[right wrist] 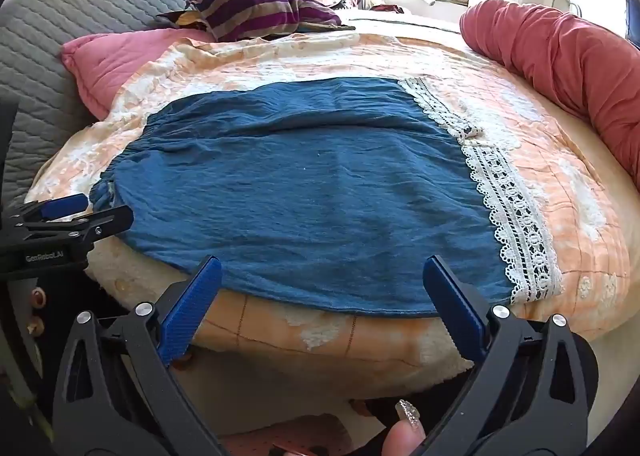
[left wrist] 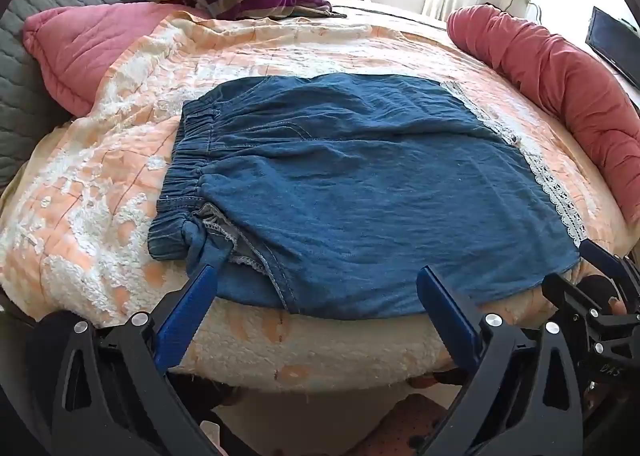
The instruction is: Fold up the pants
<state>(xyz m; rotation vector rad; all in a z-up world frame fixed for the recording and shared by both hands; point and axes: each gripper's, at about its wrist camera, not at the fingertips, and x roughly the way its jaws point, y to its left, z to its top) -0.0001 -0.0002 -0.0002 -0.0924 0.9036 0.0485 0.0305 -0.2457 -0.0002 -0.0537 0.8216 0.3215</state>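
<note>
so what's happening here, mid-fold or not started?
A person holds a two-finger gripper in each hand over blue pants spread flat on a bed's peach quilt. The pants already look folded in half, elastic waistband to the left and lace-trimmed hems to the right. The left gripper and right gripper are both open at the near edge, gripping nothing yet.

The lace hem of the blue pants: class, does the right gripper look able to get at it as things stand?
Probably yes. The right gripper is open at the near edge of the pants, and the lace hem lies flat just to its right with nothing on it.
</note>
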